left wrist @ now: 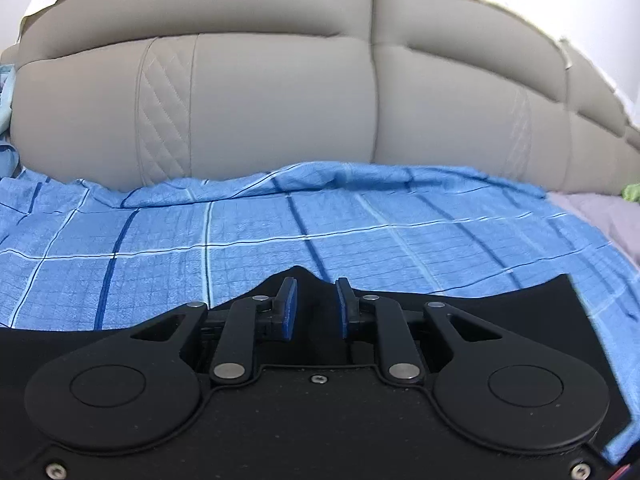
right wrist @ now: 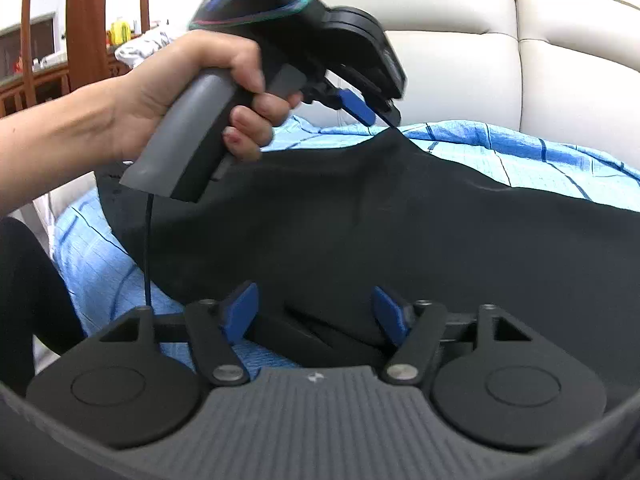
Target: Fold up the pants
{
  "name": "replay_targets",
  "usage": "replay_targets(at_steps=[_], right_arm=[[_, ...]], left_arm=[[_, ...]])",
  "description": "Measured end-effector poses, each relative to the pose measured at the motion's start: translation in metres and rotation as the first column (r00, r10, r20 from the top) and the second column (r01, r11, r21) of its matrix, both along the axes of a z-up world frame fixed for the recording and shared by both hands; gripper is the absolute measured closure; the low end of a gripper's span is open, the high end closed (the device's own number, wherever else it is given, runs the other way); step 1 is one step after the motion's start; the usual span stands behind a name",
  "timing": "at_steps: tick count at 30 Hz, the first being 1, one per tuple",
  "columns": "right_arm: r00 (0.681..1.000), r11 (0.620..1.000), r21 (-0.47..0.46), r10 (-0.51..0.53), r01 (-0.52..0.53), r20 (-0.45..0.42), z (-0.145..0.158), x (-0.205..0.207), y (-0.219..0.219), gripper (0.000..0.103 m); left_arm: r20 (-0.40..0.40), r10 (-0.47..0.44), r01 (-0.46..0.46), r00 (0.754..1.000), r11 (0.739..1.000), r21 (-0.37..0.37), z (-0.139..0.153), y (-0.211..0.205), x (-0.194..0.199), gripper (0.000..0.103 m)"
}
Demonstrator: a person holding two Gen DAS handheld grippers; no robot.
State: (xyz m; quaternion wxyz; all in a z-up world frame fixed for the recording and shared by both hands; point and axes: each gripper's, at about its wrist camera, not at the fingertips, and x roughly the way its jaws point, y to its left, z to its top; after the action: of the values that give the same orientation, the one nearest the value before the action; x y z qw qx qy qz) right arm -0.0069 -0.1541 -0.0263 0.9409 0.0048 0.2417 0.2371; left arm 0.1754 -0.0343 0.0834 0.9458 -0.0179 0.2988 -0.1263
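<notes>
The black pants (right wrist: 360,220) lie spread on a blue checked bedsheet (right wrist: 520,152). In the right wrist view my left gripper (right wrist: 380,118), held by a hand, pinches a raised peak of the pants' far edge. In the left wrist view the same peak of the pants (left wrist: 298,280) sits between the narrowly spaced blue pads of the left gripper (left wrist: 314,306). My right gripper (right wrist: 316,312) is open, with its blue pads wide apart over the near edge of the pants.
A padded beige headboard (left wrist: 280,100) rises behind the sheet (left wrist: 240,224). A lilac cloth (left wrist: 592,208) and something green (left wrist: 632,192) lie at the far right. A wooden chair (right wrist: 80,20) and shelf stand at the far left.
</notes>
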Motion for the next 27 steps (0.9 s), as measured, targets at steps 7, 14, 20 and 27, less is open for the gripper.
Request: replay_targets(at_steps=[7,14,20,27], right_arm=[[0.974,0.967,0.116,-0.227,0.225,0.006,0.006,-0.018,-0.048,0.021],[0.832,0.825,0.108,-0.555,0.554,-0.029,0.002,-0.024,-0.105,0.021],[0.773,0.775,-0.034,-0.632,0.631,-0.054,-0.027,-0.015,-0.112,0.026],[0.766,0.767,-0.003,-0.641,0.642,-0.043,-0.017,-0.019,-0.115,0.025]], left_arm=[[0.013,-0.146,0.146,0.989,0.989,-0.024,-0.01,-0.024,-0.054,0.084],[-0.057,-0.18,0.182,0.982,0.982,0.041,-0.056,-0.052,-0.09,0.084],[0.007,-0.166,0.164,0.986,0.978,0.127,-0.07,-0.061,-0.106,0.081],[0.014,-0.158,0.155,0.987,0.976,0.152,-0.07,-0.063,-0.111,0.081]])
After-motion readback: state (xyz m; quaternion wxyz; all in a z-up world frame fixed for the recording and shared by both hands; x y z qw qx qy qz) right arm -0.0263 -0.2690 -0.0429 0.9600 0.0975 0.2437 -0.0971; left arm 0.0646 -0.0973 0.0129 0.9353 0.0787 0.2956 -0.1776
